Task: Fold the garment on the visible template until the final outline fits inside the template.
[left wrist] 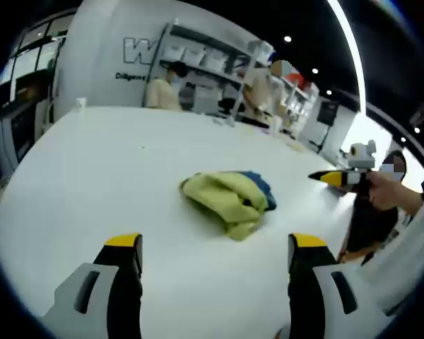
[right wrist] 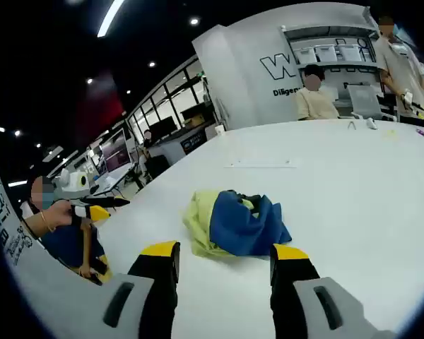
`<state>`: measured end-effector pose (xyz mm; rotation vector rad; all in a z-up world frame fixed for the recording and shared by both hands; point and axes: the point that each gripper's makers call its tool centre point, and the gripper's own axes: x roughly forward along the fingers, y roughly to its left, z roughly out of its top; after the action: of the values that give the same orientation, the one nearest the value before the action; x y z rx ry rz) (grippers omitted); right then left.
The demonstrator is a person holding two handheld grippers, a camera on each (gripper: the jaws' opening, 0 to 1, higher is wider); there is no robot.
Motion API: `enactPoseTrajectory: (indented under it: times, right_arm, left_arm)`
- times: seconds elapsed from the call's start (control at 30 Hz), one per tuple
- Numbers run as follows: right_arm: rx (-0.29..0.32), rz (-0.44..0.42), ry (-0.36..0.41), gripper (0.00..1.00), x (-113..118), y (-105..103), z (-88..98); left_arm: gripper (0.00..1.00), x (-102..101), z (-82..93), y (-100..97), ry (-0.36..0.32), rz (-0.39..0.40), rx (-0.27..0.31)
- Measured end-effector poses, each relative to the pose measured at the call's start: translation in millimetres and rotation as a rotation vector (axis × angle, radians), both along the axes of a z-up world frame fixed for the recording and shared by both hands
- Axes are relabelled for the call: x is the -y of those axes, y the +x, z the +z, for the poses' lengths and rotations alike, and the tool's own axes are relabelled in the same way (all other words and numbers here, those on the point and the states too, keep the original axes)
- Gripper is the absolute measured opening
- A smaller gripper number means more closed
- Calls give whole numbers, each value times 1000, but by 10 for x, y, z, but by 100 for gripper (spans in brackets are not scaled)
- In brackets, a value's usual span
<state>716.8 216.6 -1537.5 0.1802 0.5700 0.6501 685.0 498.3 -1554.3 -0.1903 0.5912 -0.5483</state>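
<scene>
**Crumpled garment sits alone between two spread tongs**

The garment (left wrist: pixel 230 200) lies in a loose heap near the middle of the white surface (left wrist: pixel 92 183). From the left gripper view it reads mostly yellow-green, with a blue edge peeking out at the far side; from the right gripper view the blue part (right wrist: pixel 246 224) drapes over the yellow. It is bunched, not flat.

The left tongs (left wrist: pixel 217 251) hang above the surface short of the heap, jaws spread wide, nothing between them. The right tongs (right wrist: pixel 225 260) sit just in front of the garment, jaws also wide and gripping nothing.

Beyond the surface, a person in a pale top (right wrist: pixel 315 99) sits by the white wall with lettering (right wrist: pixel 286 68), next to shelving (left wrist: pixel 219 56).
</scene>
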Motion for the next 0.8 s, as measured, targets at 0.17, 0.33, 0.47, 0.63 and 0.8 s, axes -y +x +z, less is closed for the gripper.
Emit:
enactPoseTrajectory:
  times: [0.17,0.33,0.47,0.63,0.8]
  right_arm:
    - [-4,-4,-14,49,29,6,4]
    - [-12,-10,-29,49,34,-34,-1]
    - [-2,-29,-28,49,33,-74,23]
    - [-2,-37,-19,48,20,-147,21]
    - [-7,-17,-27,48,8,-184,35]
  left_arm:
    - [79,29,17,74,0,-22,-1]
    - [79,-4,42,105,-2,-24,6]
    - [79,24,116,84,8,-42,18]
    - [79,51,183,58,12,-55,37]
    - [79,22,193,42,16,-41,39]
